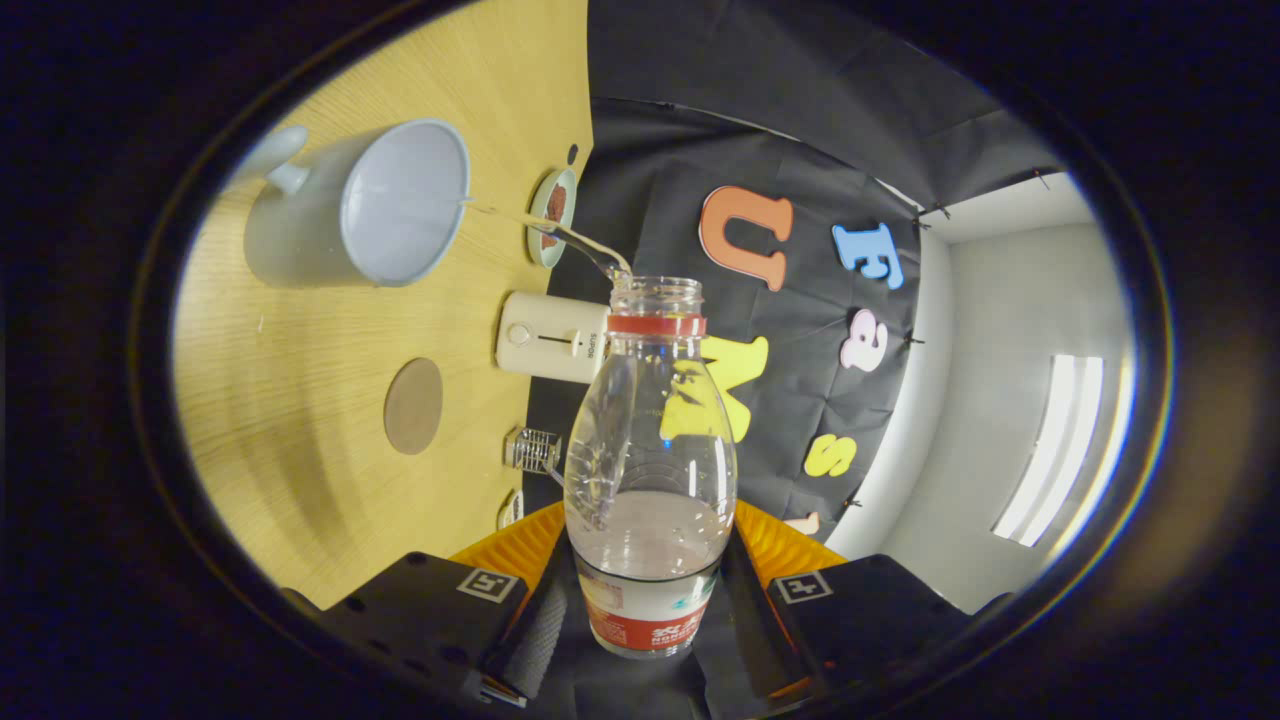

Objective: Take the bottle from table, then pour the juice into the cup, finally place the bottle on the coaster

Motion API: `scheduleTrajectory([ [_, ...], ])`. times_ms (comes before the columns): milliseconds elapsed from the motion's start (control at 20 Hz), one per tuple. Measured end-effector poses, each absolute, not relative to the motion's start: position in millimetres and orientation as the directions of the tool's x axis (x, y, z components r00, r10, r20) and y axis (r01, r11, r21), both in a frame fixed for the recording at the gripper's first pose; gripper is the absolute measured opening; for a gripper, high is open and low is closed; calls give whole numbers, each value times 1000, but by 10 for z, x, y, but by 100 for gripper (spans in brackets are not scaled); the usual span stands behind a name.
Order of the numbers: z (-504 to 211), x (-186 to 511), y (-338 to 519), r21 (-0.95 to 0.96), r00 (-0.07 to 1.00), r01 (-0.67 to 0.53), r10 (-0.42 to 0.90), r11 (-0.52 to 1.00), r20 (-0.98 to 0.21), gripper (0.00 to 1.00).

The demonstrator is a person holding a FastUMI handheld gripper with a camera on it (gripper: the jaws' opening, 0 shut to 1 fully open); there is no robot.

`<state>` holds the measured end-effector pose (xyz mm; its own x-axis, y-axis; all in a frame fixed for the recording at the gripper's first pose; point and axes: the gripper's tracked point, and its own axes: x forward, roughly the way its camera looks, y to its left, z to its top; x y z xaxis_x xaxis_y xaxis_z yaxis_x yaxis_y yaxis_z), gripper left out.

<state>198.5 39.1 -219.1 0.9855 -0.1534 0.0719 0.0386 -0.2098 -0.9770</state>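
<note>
My gripper (650, 590) is shut on a clear plastic bottle (650, 450) with a red neck ring and a red-and-white label, both fingers pressing its lower body. The bottle is uncapped and tipped over sideways relative to the wooden table (300, 480). A thin clear stream (560, 232) runs from its mouth to the rim of the pale blue-grey cup (370, 205), which stands beyond the fingers. A round brown coaster (413, 405) lies on the table between the cup and the fingers.
A white boxy appliance (545, 337) stands by the table's edge near the bottle's neck. A small dish (552, 215) with something dark in it sits beyond it. A small metal wire object (532, 450) lies at the table's edge.
</note>
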Motion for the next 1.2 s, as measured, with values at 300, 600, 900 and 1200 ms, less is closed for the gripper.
scheduleTrajectory([
  [300, -2191, 1961, 364, -974, 985, 34, -157, -226, 71, 78],
  [600, -2127, 1960, 403, -967, 985, 49, -149, -249, 89, 78],
  [900, -2095, 1978, 418, -961, 983, 56, -153, -272, 100, 78],
  [1200, -2036, 1933, 413, -953, 981, 63, -158, -295, 114, 78],
])
